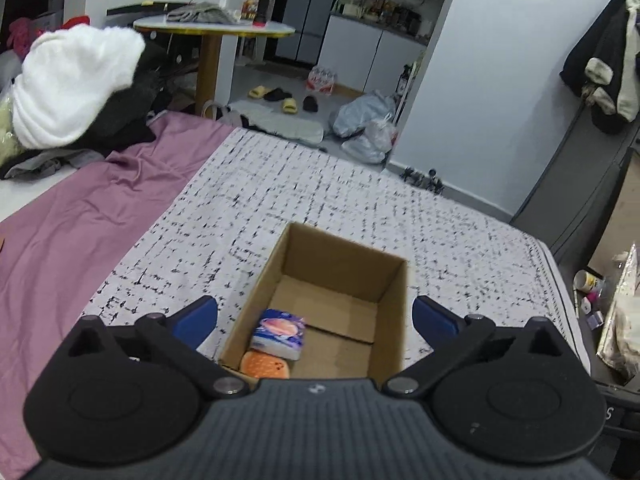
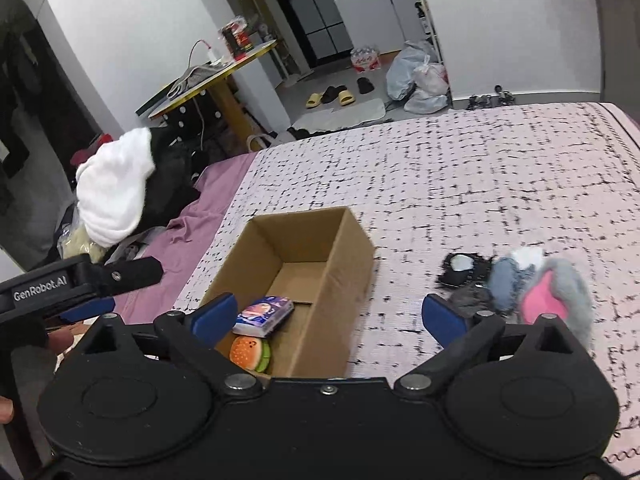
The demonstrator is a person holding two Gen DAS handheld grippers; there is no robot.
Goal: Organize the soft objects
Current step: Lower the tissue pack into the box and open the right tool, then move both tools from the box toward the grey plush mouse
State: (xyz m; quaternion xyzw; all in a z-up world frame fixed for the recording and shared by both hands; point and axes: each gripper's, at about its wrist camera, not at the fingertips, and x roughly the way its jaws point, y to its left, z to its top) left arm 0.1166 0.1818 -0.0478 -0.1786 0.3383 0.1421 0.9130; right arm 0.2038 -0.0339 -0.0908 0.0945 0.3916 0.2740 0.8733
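An open cardboard box sits on the checked bedspread. Inside lie a tissue pack and a burger-shaped soft toy. My left gripper is open and empty, hovering over the box's near end; it also shows at the left of the right wrist view. My right gripper is open and empty above the box's right wall. A pile of soft items lies to the right of the box: a grey and pink plush, a blue-grey sock, a black item.
A purple sheet covers the bed's left part, with a heap of white and dark clothes beyond. A round table stands past the bed. Slippers and plastic bags lie on the floor. A dark cabinet stands at the right.
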